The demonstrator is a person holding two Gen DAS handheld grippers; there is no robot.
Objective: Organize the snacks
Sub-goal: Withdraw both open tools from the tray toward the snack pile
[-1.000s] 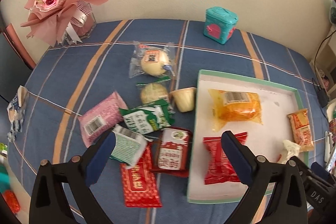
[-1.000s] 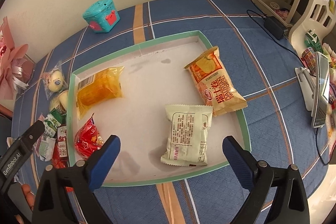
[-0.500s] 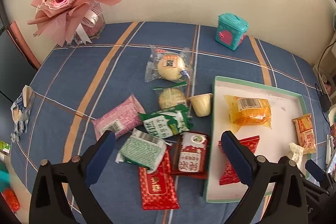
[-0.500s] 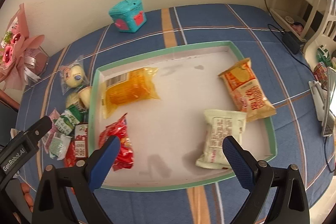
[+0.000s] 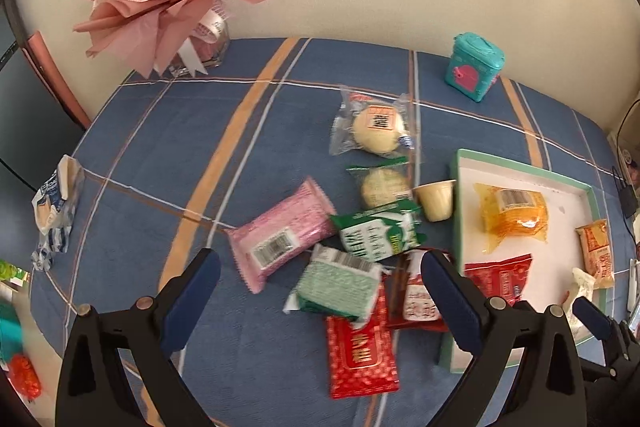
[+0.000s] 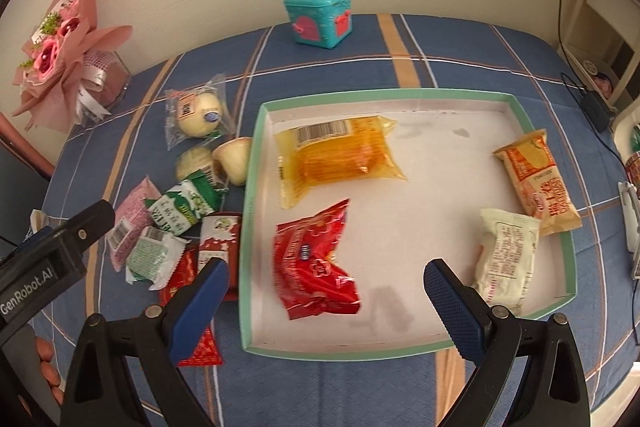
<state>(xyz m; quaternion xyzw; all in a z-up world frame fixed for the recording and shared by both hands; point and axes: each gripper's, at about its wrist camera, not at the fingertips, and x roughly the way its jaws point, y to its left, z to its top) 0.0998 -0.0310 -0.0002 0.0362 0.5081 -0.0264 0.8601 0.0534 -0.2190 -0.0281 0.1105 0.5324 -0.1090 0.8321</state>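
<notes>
Left gripper (image 5: 320,291) — jaws wide, empty — hangs directly over the loose snack pile (image 5: 352,247) left of the tray (image 6: 252,187). The pale green packet (image 5: 340,285) lies between its fingers, long axis roughly crosswise. Right gripper (image 6: 322,287), also wide and empty, is over the tray — farther from the pile.

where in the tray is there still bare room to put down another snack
The widest bare patch in the tray runs down its middle, between the yellow packet and the orange packet, reaching its back wall. Left of the tray, the loose snack pile is crowded.
</notes>
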